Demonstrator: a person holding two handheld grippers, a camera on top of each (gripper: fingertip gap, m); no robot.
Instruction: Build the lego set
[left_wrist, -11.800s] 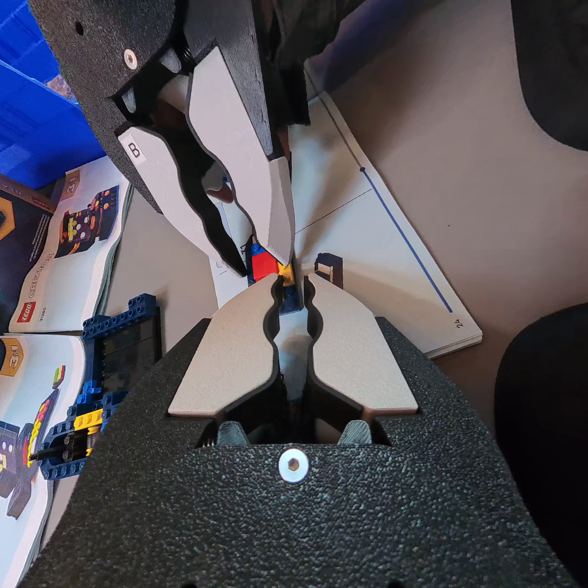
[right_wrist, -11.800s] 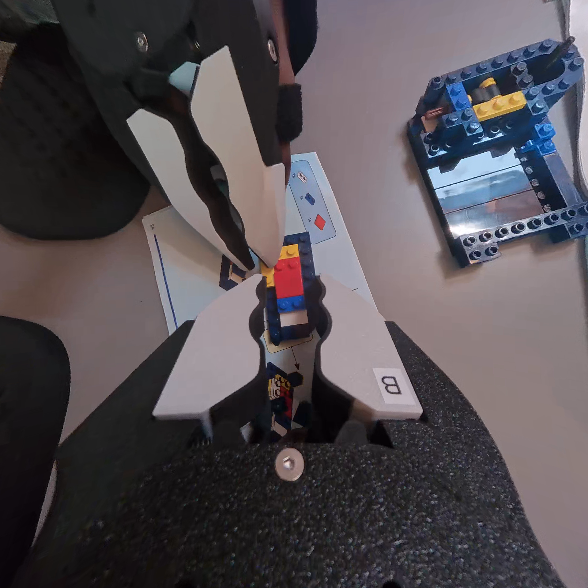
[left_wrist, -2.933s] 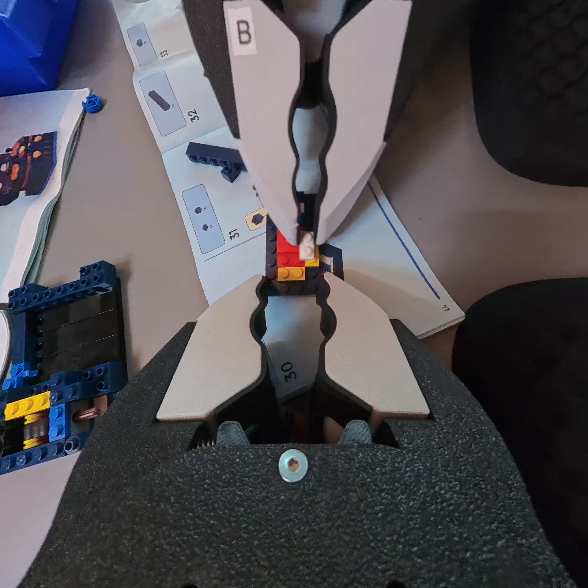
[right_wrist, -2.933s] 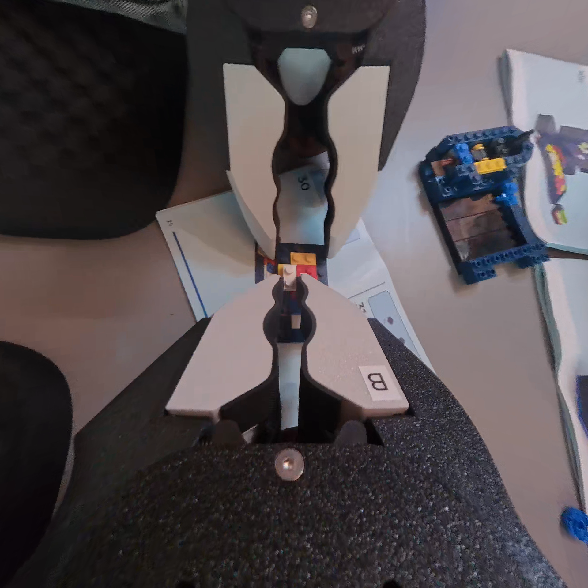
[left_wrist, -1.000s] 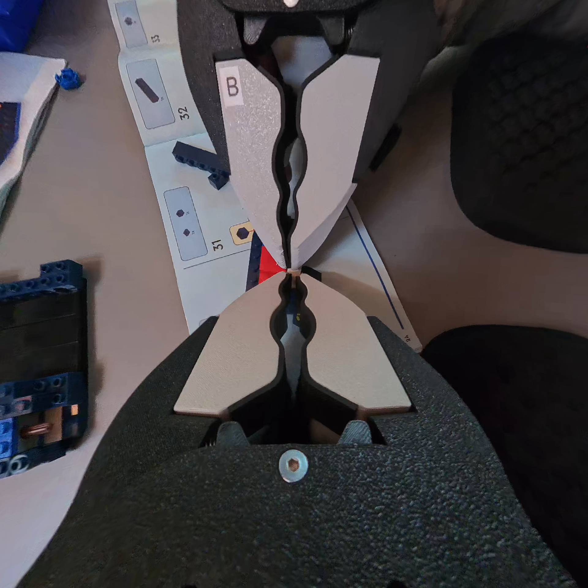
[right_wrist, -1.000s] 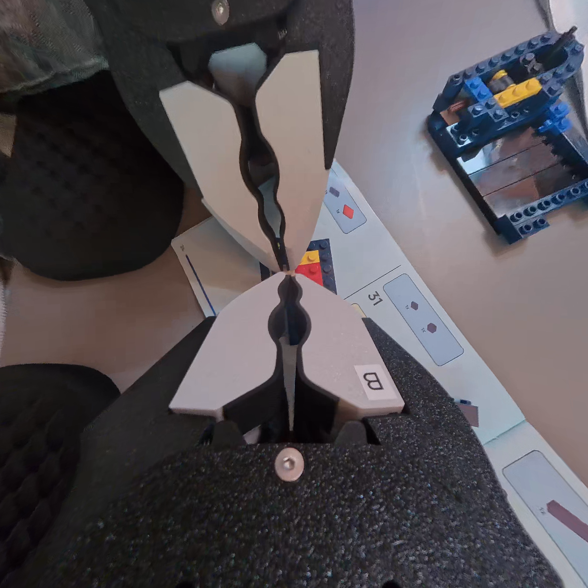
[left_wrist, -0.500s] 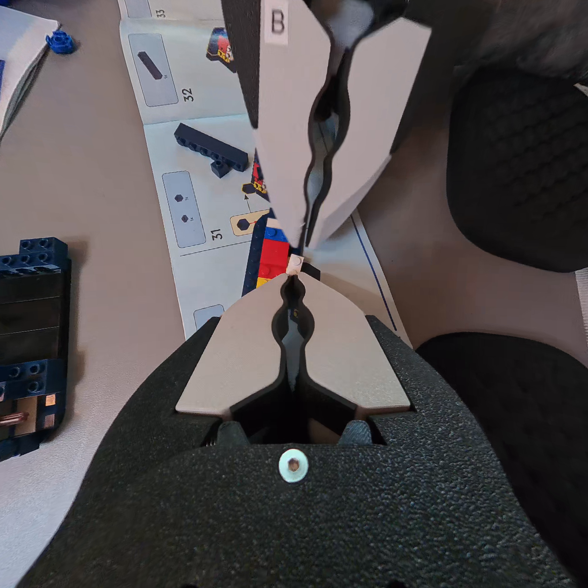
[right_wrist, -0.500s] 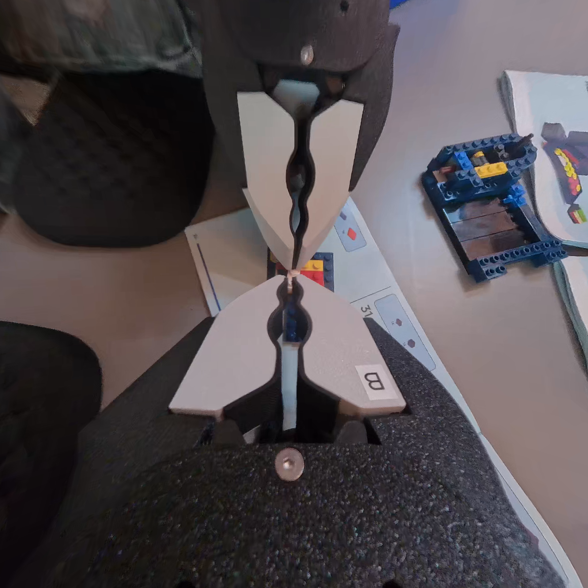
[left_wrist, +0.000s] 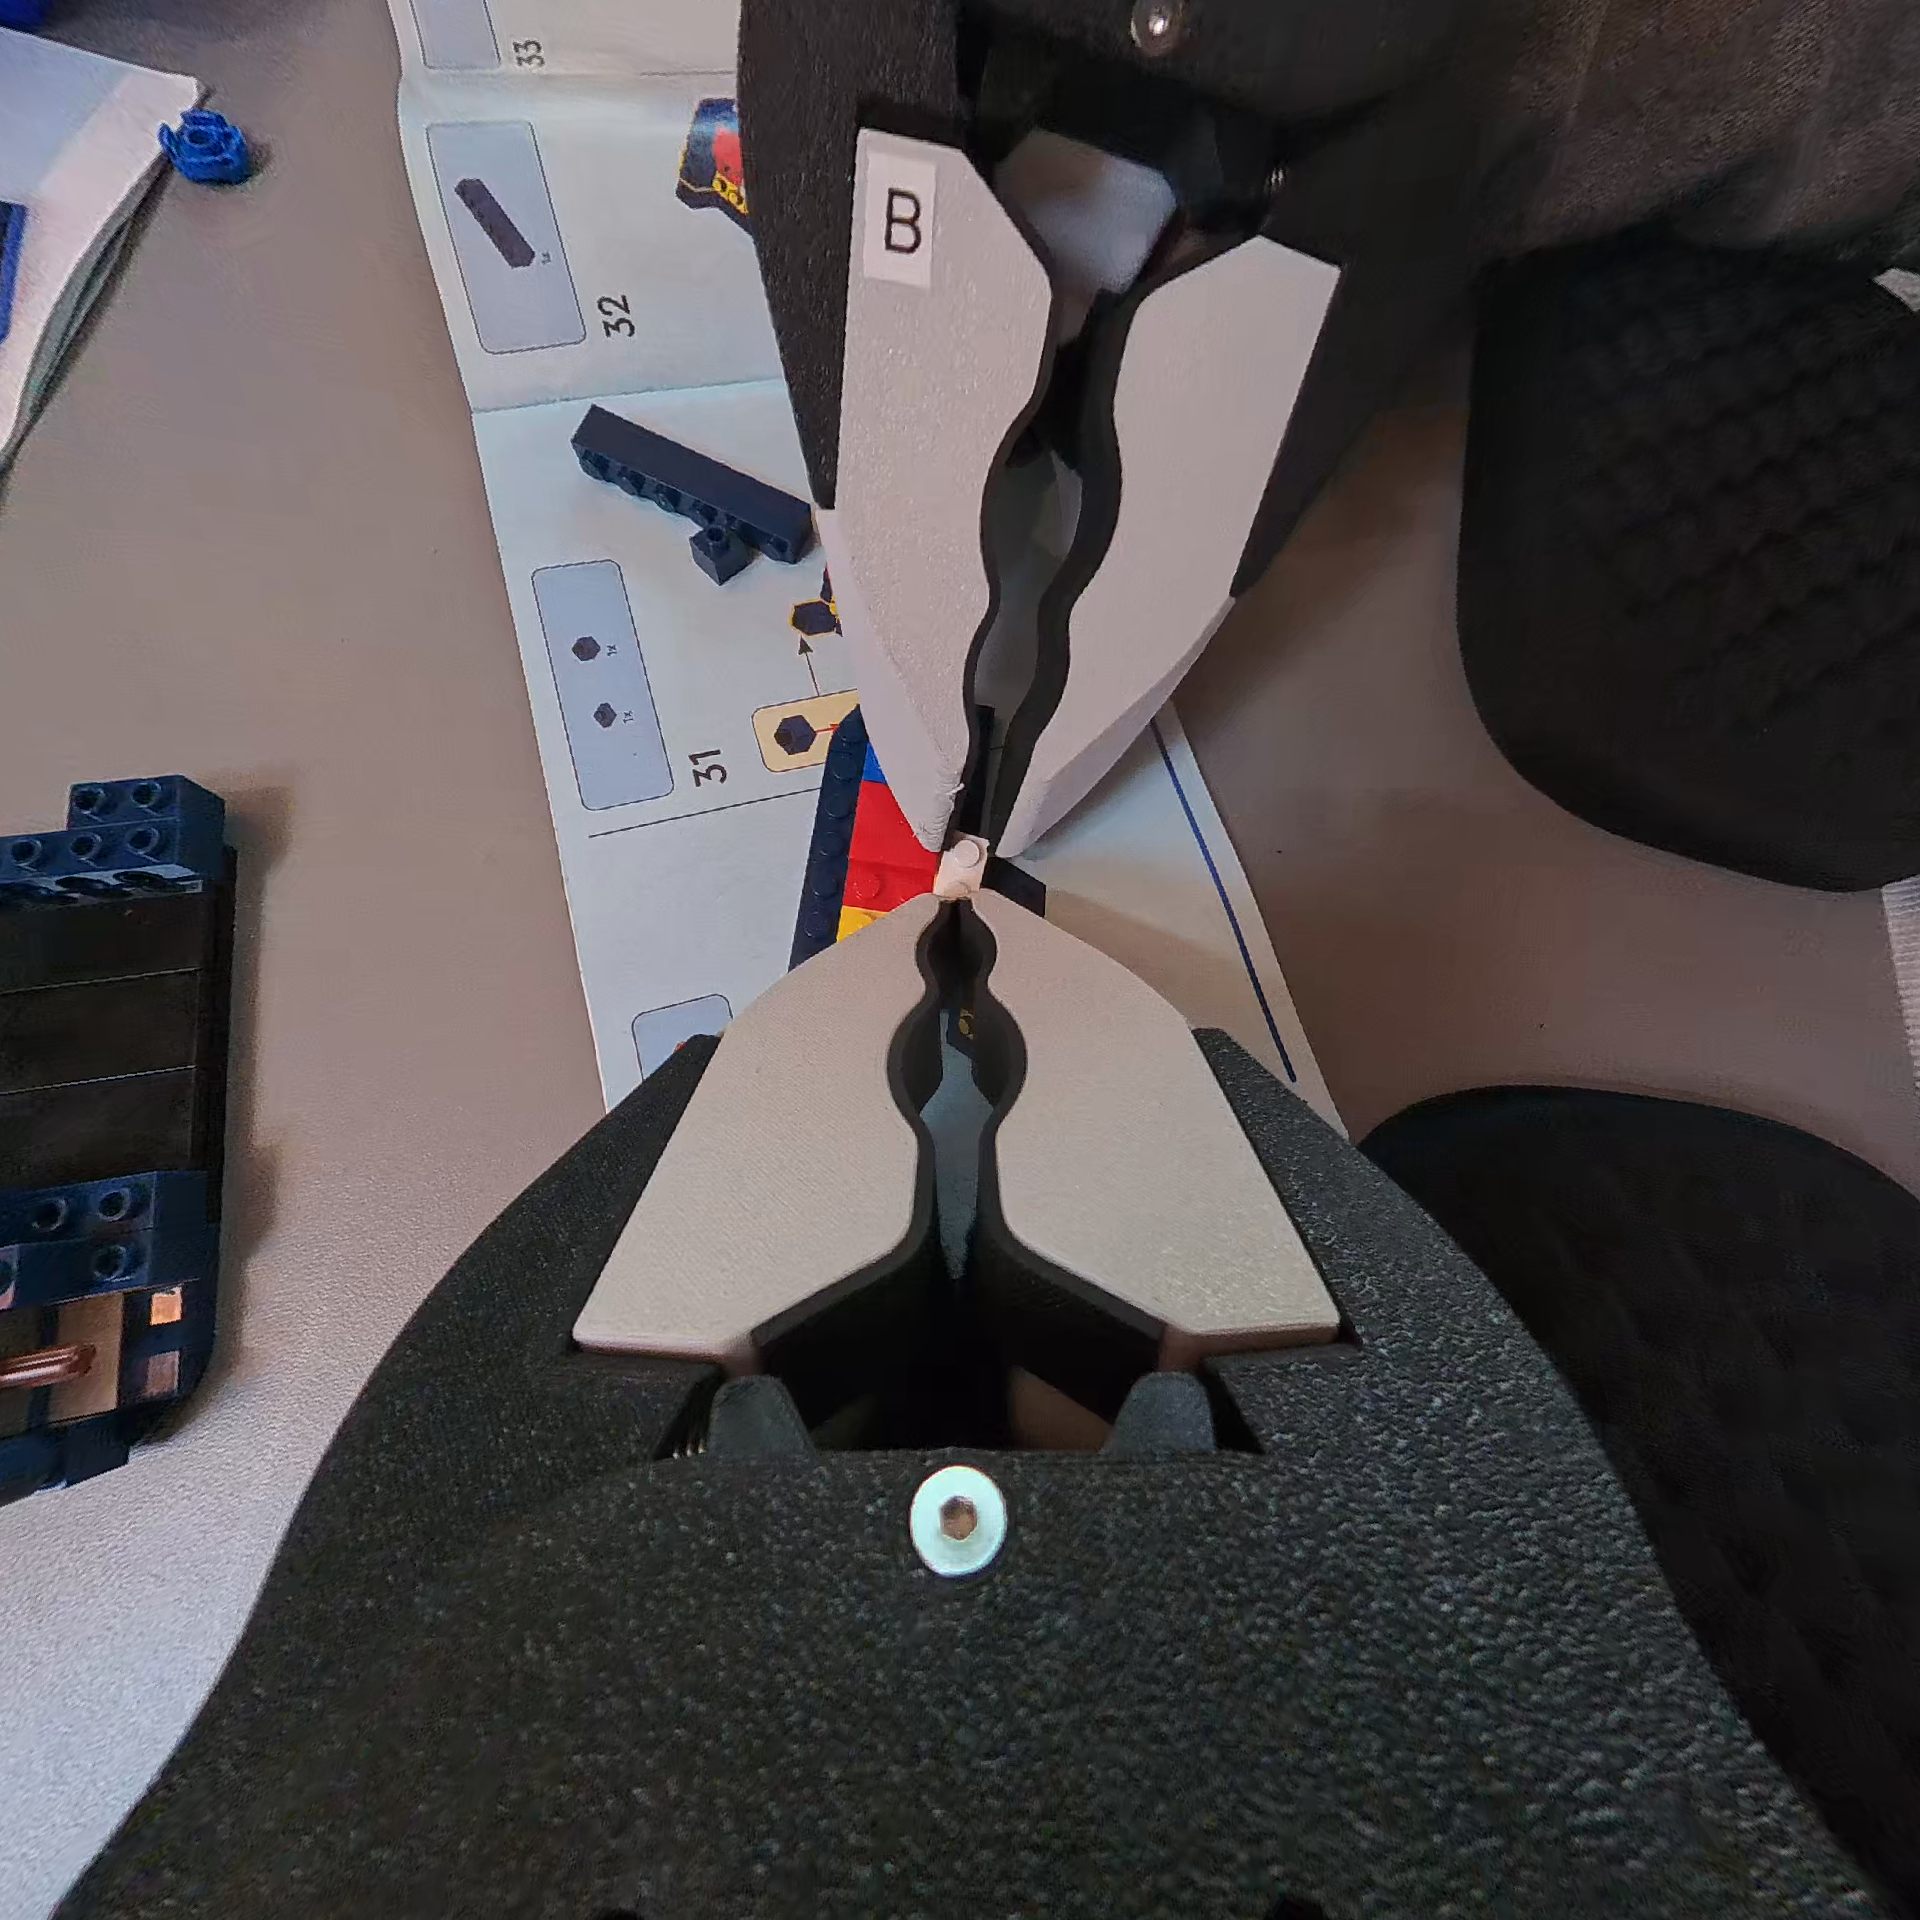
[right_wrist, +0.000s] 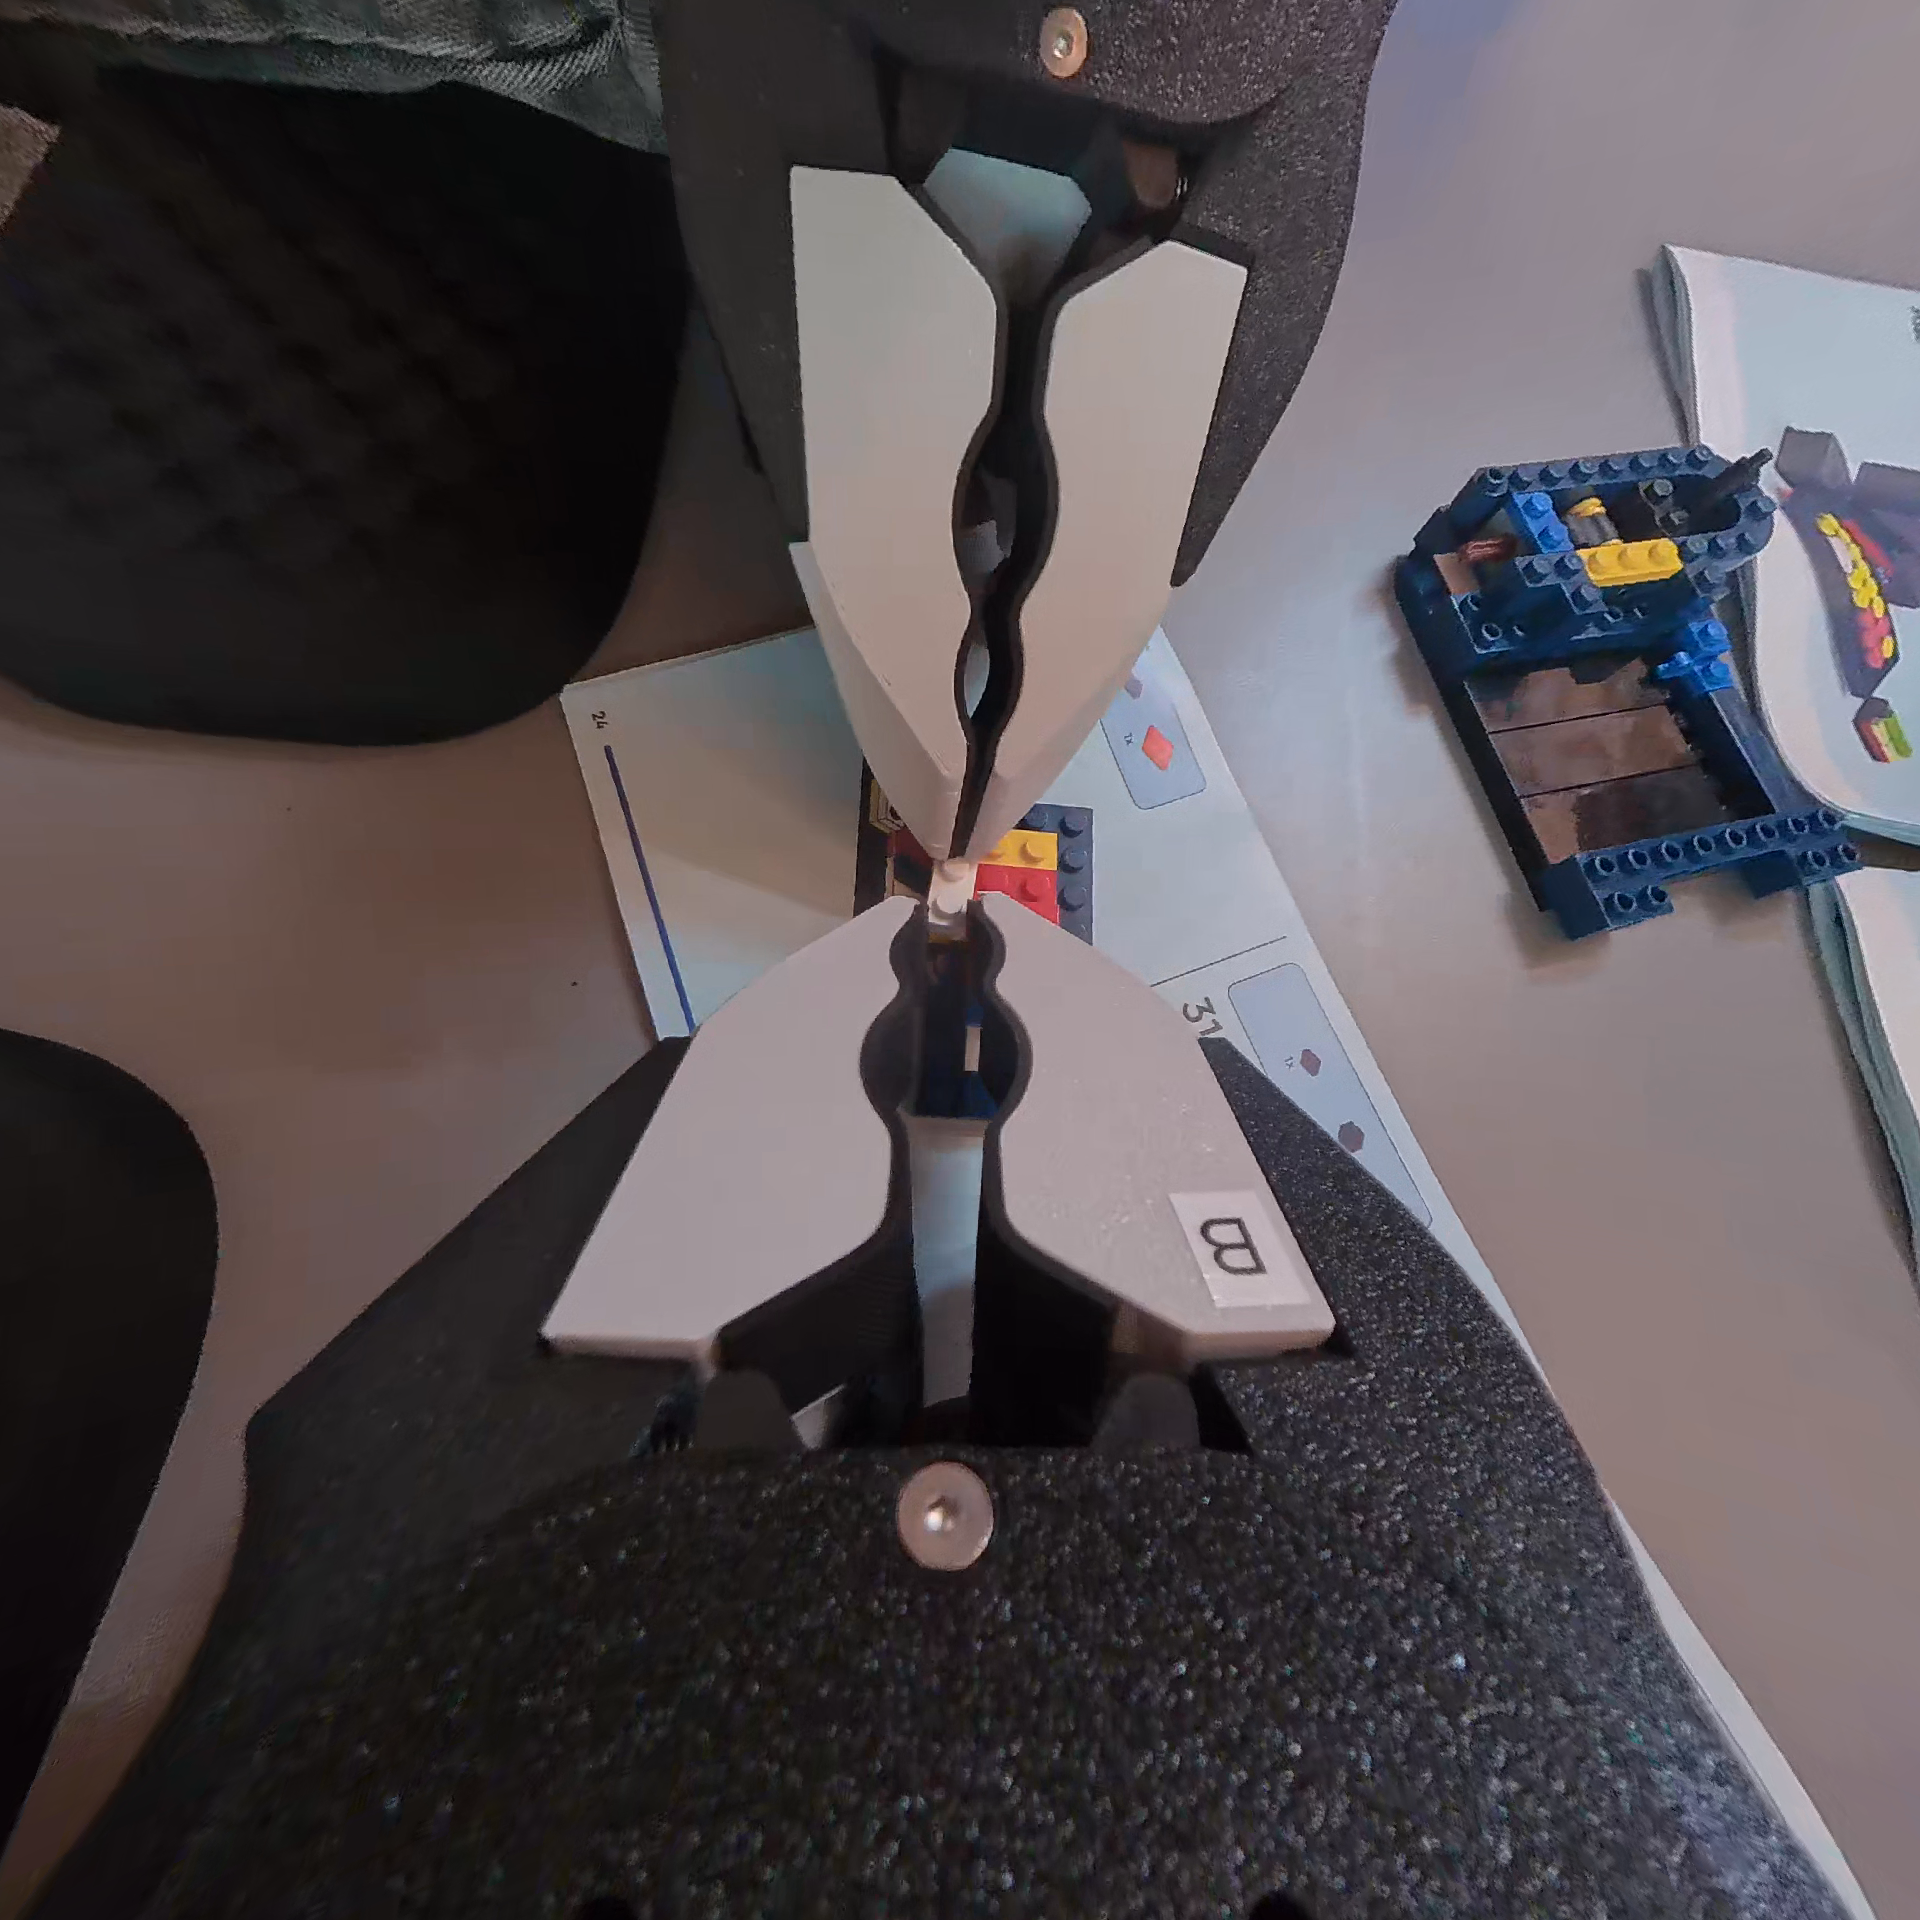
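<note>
My left gripper (left_wrist: 956, 909) is shut on the near end of a small white plate (left_wrist: 961, 871). It also shows in the right wrist view (right_wrist: 956, 852), coming from above and pinching that plate (right_wrist: 948, 896). My right gripper (right_wrist: 948, 920) faces it tip to tip, and its jaws stand slightly apart around the plate's other end. In the left wrist view the right gripper (left_wrist: 977, 836) has one finger clear of the plate. Below lies a dark blue plate with red, yellow and blue bricks (left_wrist: 883, 852), on an open instruction booklet (left_wrist: 665, 894).
A dark blue beam (left_wrist: 691, 499) lies on the booklet. A blue frame build (right_wrist: 1600, 675) sits on the table, next to a second booklet (right_wrist: 1818, 416). A small blue round piece (left_wrist: 203, 145) lies far left. Black chair cushions (left_wrist: 1714, 571) (right_wrist: 312, 364) border the table edge. Left and right tips are no more than a few centimetres apart. Left tips and right tips are each some 25 cm from the small blue round piece (left_wrist: 203, 145).
The white plate was between my right fingertips earlier. My left gripper has since closed on it. My right jaws have opened a little over the last second.
</note>
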